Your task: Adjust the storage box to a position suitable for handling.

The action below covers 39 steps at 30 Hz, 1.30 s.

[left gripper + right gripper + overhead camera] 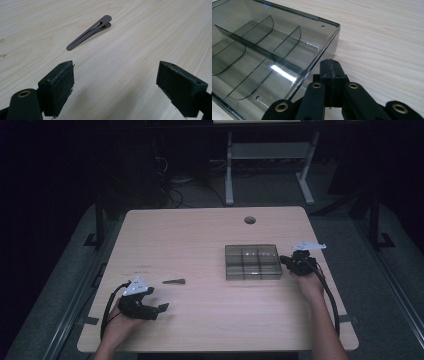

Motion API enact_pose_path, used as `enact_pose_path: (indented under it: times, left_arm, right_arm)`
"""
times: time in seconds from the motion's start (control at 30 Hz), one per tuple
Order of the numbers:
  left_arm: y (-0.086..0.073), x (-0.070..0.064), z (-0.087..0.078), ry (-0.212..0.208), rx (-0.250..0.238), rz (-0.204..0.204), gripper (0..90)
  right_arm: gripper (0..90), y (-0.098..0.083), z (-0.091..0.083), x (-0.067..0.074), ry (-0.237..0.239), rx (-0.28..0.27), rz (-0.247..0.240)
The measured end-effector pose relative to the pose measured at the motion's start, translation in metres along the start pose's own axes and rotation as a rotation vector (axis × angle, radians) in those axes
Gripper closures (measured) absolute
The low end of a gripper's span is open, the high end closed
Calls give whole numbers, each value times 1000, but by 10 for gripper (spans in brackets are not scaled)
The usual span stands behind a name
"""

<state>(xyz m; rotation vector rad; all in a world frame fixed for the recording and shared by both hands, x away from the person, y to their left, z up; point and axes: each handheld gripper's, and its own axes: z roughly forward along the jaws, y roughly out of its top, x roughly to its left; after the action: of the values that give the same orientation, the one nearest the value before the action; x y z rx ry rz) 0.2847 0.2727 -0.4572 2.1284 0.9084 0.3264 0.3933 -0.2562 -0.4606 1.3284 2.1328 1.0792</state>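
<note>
Quick count: one table (200, 320), one hair clip (173, 281) lying on it, and one clear plastic box (252, 262) split by dividers into six sections, two rows of three. Two tools in total, the left tool (161, 309) and the right tool (284, 260), one per hand.

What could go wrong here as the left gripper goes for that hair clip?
The hair clip lies flat and thin on the table, so the open left gripper might skid it away. The shut right gripper, at the clear divided box wall, could nudge the box.
</note>
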Motion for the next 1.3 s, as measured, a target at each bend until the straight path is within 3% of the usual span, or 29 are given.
enact_pose_path:
  times: [0.53,1.3]
  left_arm:
    - [0,-1,1,-1,-3,-7,144]
    - [0,0,0,-4,4,-1,144]
  right_arm:
    - [899,0,4,4,11,-1,-6]
    - [899,6,15,30,50,20,-69]
